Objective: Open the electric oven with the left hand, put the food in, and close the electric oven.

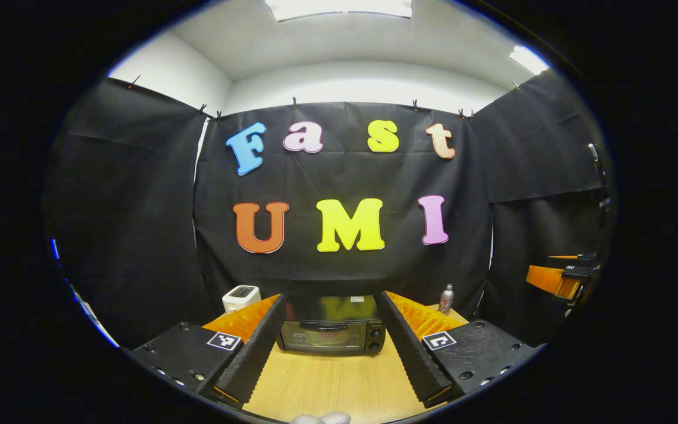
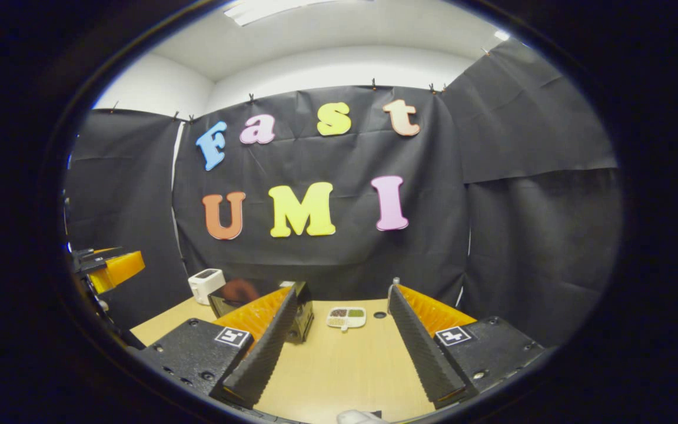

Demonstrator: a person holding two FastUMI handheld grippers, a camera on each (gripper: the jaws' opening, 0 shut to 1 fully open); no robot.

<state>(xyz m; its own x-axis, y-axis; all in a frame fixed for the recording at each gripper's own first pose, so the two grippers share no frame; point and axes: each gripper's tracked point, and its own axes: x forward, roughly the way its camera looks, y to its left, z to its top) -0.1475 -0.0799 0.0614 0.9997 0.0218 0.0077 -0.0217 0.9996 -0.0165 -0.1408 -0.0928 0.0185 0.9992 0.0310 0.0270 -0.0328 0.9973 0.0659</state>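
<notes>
A small black electric oven (image 1: 331,334) stands on the wooden table, its glass door closed, handle along the top and knobs at its right. My left gripper (image 1: 330,347) is open, its fingers framing the oven from some distance back. In the right gripper view the oven (image 2: 301,315) shows partly behind a finger. A white divided food tray (image 2: 346,317) with dark and light food lies on the table to the oven's right. My right gripper (image 2: 339,341) is open, well short of the tray and empty. The other gripper (image 2: 106,268) hangs at the far left.
A white boxy appliance (image 1: 241,297) sits at the table's back left (image 2: 206,284). A small silver bottle with a red label (image 1: 446,298) stands at the back right. The right gripper (image 1: 559,277) hovers at the far right. Bare wooden tabletop (image 1: 333,383) lies before the oven.
</notes>
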